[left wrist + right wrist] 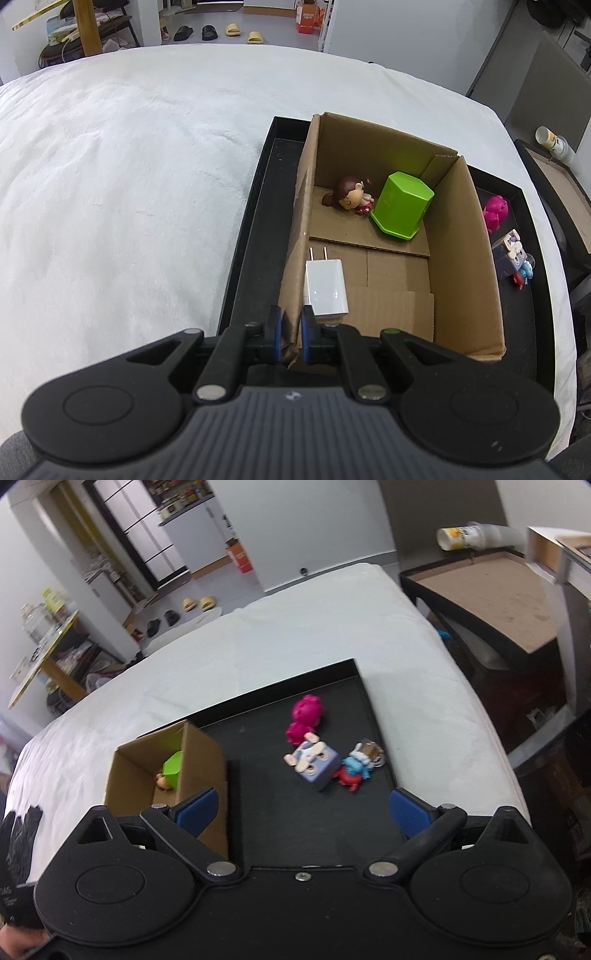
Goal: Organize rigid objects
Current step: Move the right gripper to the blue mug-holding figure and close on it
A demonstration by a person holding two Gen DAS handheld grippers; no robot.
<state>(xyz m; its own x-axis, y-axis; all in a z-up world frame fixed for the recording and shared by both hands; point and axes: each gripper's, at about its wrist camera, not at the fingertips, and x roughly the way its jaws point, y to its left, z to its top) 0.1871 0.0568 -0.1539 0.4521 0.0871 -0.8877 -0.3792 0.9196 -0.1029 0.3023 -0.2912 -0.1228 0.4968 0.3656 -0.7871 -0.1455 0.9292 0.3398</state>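
Note:
An open cardboard box (465, 236) stands in a black tray (258, 206). In the box lie a white charger (325, 287), a green hexagonal container (402, 201) and a brown-haired doll figure (349, 195). My left gripper (290, 332) is shut on the box's near left wall. On the tray right of the box (199, 753) lie a pink figure (304, 716), a blue rabbit cube (314, 762) and a small red and blue figure (352, 771). My right gripper (303, 808) hangs open over the tray (269, 797), with nothing between its fingers.
The tray sits on a white fluffy cloth (122, 177) that covers the table. A low black and brown table (491, 602) with a paper cup (458, 537) stands to the right. Slippers (218, 32) lie on the floor beyond.

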